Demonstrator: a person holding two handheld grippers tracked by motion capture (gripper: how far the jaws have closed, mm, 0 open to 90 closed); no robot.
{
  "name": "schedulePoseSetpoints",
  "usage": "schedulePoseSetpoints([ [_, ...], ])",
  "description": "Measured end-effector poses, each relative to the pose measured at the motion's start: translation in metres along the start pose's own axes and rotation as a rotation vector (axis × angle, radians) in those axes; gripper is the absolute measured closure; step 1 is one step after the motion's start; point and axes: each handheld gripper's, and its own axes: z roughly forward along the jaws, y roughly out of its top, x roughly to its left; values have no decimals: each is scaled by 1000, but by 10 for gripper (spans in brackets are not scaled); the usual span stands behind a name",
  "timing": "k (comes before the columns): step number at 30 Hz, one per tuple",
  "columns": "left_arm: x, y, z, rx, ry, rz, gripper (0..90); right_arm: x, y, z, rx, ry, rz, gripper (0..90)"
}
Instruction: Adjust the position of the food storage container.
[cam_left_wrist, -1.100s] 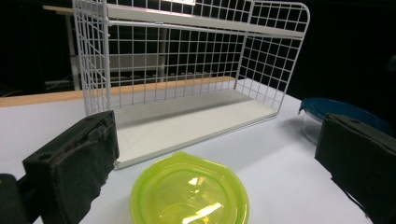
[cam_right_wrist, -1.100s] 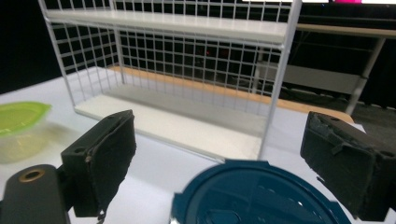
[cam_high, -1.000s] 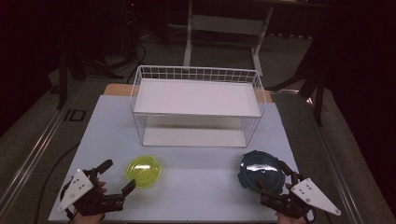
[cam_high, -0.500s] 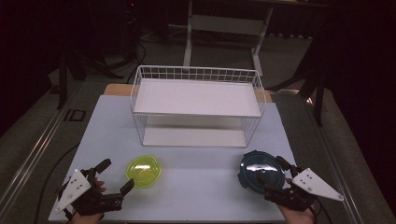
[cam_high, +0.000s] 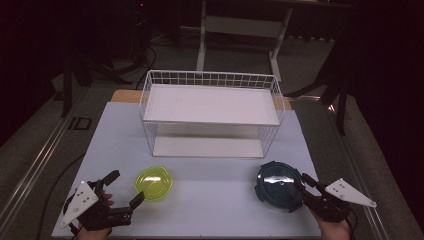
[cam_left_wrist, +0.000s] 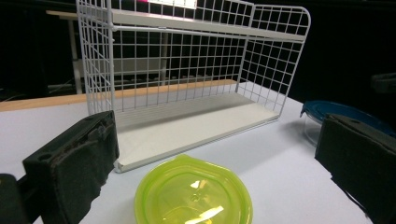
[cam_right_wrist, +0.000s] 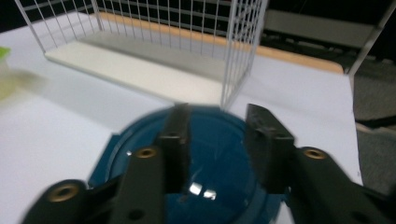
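Two grippers are at work: the right gripper (cam_high: 303, 183), its jaws just narrowed but not yet gripping, should settle lower onto the blue lidded bowl (cam_high: 276, 185) at the table's near right before squeezing, while the left gripper (cam_high: 125, 189) stays wide apart beside the green bowl (cam_high: 154, 183).

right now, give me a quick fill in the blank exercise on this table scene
1. The round container beside the left gripper has a ____ lid.
2. The right gripper reaches over the ____ lidded container.
3. Behind both containers stands a white wire ____ with two levels.
4. The jaws of the left gripper stand ____, with nothing between them.

Missing words: yellow-green; dark blue; rack; open
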Motion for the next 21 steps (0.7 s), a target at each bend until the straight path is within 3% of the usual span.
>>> schedulePoseSetpoints([
  [13,-1,0,1,7,-2,7,0,-29,-34,2,111,-37,42,894],
  [17,-1,0,1,7,-2,6,0,-37,-42,3,139,-59,55,897],
  [21,0,-1,1,10,-2,4,0,-42,-51,6,165,-37,74,899],
])
